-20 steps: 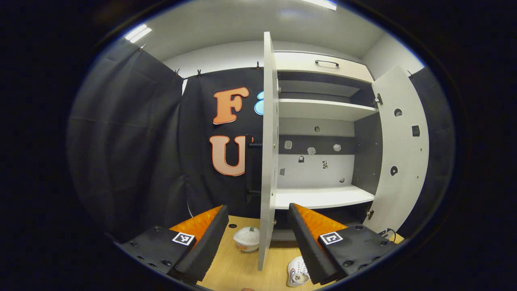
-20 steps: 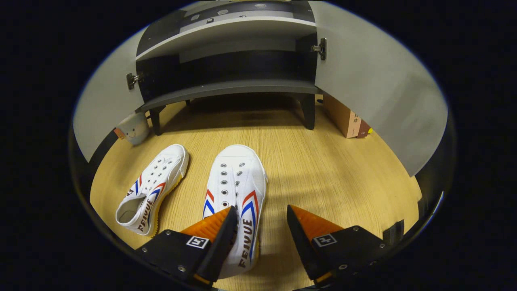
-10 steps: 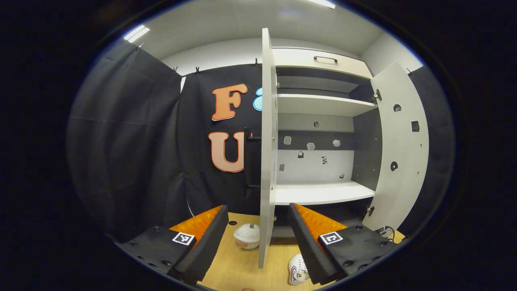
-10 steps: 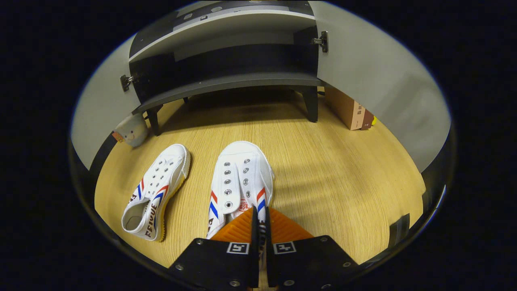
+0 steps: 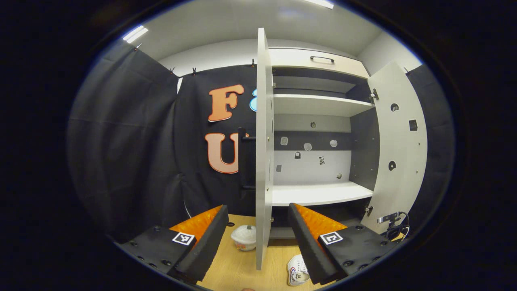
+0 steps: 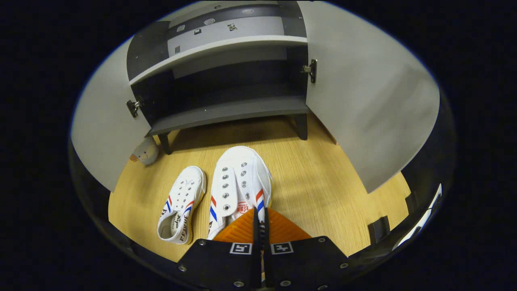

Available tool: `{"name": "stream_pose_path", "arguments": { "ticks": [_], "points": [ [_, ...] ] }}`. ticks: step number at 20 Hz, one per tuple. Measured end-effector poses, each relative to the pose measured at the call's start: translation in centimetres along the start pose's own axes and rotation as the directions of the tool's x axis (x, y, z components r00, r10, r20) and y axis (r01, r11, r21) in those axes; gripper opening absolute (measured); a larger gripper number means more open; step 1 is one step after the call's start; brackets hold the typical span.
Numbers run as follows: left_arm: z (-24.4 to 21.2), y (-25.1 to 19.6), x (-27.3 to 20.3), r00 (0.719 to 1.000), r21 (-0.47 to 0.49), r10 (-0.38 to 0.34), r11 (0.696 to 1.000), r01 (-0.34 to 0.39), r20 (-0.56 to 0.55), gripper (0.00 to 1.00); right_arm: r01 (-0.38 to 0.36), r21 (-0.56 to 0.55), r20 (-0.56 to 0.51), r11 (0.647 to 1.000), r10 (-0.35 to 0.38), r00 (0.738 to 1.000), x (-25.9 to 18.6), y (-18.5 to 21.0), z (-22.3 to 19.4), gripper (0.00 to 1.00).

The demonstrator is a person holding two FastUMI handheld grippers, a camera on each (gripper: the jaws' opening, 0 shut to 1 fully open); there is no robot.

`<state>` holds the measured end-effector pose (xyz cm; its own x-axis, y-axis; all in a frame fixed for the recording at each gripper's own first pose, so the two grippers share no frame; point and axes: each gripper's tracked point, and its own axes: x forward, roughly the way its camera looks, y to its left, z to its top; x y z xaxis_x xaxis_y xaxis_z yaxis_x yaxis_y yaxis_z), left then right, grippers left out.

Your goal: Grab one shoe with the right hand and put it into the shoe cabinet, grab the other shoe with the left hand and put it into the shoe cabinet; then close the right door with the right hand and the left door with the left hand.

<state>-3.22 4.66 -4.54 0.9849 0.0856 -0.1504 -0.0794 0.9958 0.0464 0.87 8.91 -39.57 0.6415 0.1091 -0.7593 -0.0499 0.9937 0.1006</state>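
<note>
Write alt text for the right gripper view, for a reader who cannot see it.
The right gripper, jaws shut on the side wall of a white shoe, faces the open shoe cabinet. A second white shoe lies on the wooden floor to its left, and both cabinet doors stand open.

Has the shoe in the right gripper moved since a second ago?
Yes. The held shoe has lifted off the floor, appearing larger beside the other shoe, which lies farther below; the right gripper grips it.
</note>
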Motion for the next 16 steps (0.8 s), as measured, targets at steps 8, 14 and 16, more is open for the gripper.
{"name": "stream_pose_path", "arguments": {
  "ticks": [8,14,16],
  "points": [
    [-0.2,0.1,0.3,1.000,-0.008,0.009,1.000,-0.009,0.005,0.94,-0.045,-0.054,0.124,0.998,0.051,0.991,-8.1,2.2,9.7,0.02],
    [-0.5,0.4,0.5,1.000,0.000,0.016,1.000,-0.016,0.004,0.97,-0.086,-0.056,0.209,0.995,0.096,0.973,-11.5,3.9,18.2,0.02],
    [-0.5,0.4,0.6,1.000,-0.001,0.020,1.000,-0.020,0.009,0.97,-0.092,-0.048,0.236,0.995,0.101,0.966,-12.7,4.2,20.8,0.02]
  ]
}}
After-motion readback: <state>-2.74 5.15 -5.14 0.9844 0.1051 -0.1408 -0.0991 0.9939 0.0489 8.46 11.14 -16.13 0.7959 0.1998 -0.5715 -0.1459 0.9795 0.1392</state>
